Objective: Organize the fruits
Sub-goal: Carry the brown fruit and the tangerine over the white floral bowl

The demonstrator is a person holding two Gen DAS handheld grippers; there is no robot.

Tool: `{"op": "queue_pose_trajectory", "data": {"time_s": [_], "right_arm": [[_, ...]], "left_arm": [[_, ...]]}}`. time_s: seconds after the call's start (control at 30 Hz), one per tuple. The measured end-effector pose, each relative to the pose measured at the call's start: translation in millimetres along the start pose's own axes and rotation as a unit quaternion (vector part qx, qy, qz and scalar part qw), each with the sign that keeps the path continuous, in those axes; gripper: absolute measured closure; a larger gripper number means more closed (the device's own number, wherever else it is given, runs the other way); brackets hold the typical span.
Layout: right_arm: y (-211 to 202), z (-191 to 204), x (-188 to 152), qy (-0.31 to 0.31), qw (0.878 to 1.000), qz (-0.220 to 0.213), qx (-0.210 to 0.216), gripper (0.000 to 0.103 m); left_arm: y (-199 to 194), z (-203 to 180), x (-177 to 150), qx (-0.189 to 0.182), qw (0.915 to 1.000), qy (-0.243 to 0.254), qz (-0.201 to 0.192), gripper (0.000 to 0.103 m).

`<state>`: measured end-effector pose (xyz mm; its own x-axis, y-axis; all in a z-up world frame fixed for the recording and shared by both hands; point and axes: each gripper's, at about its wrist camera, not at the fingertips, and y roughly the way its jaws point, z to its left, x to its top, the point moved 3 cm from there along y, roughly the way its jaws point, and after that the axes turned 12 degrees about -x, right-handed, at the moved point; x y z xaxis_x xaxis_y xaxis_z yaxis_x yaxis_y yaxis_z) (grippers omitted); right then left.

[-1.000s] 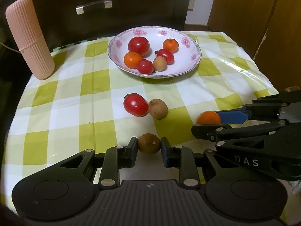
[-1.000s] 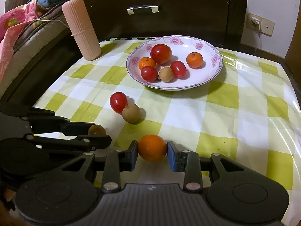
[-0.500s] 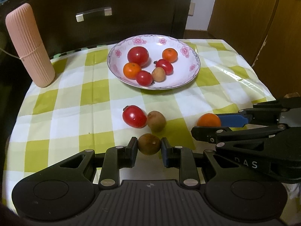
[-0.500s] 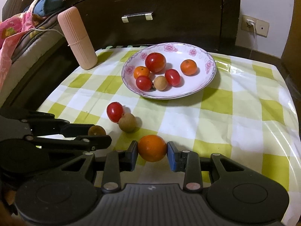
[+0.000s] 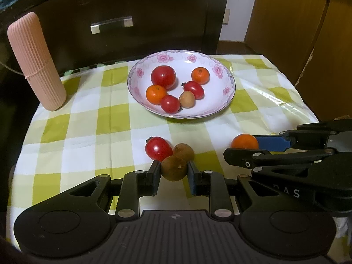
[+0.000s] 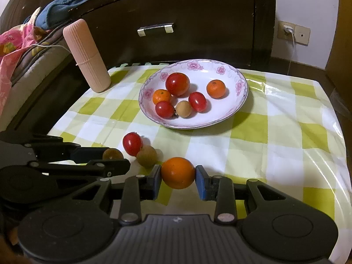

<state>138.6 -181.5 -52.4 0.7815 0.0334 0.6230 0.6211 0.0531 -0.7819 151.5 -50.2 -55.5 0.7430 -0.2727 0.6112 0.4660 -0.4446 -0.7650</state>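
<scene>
My left gripper point(image 5: 173, 171) is shut on a brown round fruit point(image 5: 173, 168) and holds it above the checked cloth. My right gripper point(image 6: 178, 177) is shut on an orange point(image 6: 178, 172); it shows in the left wrist view point(image 5: 244, 141) too. A floral white plate point(image 5: 222, 107) at the back holds several tomatoes, oranges and a tan fruit point(image 5: 187, 99). A red tomato point(image 5: 158, 148) and a second brown fruit point(image 5: 183, 150) lie on the cloth just ahead of my left gripper, also in the right wrist view point(image 6: 132, 143) point(image 6: 147, 155).
A pink ribbed cylinder point(image 5: 36, 63) stands at the back left of the table. A dark cabinet with a metal handle point(image 5: 111, 24) is behind the table. Bedding point(image 6: 13, 50) lies left, a wooden door point(image 5: 286, 22) right.
Both grippers have risen and drawn back a little with their fruits held. The plate and loose fruits look farther off and lower in the views.
</scene>
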Motion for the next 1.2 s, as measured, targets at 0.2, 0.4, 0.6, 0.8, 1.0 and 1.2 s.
{"op": "queue_pose_trajectory", "data": {"time_s": [0.2, 0.4, 0.6, 0.8, 1.0, 1.2], "right_arm": [[0.1, -1.5, 2.6, 0.005, 1.0, -0.001, 0.0, 0.071], [-0.5, -2.6, 4.9, 0.01, 1.0, -0.004, 0.0, 0.071], [-0.1, -5.4, 8.7, 0.016, 1.0, -0.006, 0.0, 0.071], [0.8, -8.4, 15.1, 0.024, 1.0, -0.01, -0.002, 0.071], [0.6, -11.1, 23.3, 0.029, 0.999, -0.018, -0.004, 0.071], [3.6, -16.2, 30.9, 0.045, 0.999, -0.02, -0.003, 0.071]], "left_arm": [[0.7, -0.1, 2.5, 0.001, 1.0, 0.0, -0.002, 0.071], [0.9, 0.4, 6.7, 0.001, 1.0, 0.0, -0.004, 0.071], [1.6, -0.3, 10.9, 0.002, 1.0, 0.002, -0.008, 0.071], [2.7, -0.4, 17.9, 0.002, 0.9999, 0.003, -0.013, 0.071], [2.7, 0.3, 26.6, 0.003, 0.9998, 0.001, -0.022, 0.071], [5.7, -0.1, 35.8, 0.005, 0.9996, 0.005, -0.027, 0.071]]}}
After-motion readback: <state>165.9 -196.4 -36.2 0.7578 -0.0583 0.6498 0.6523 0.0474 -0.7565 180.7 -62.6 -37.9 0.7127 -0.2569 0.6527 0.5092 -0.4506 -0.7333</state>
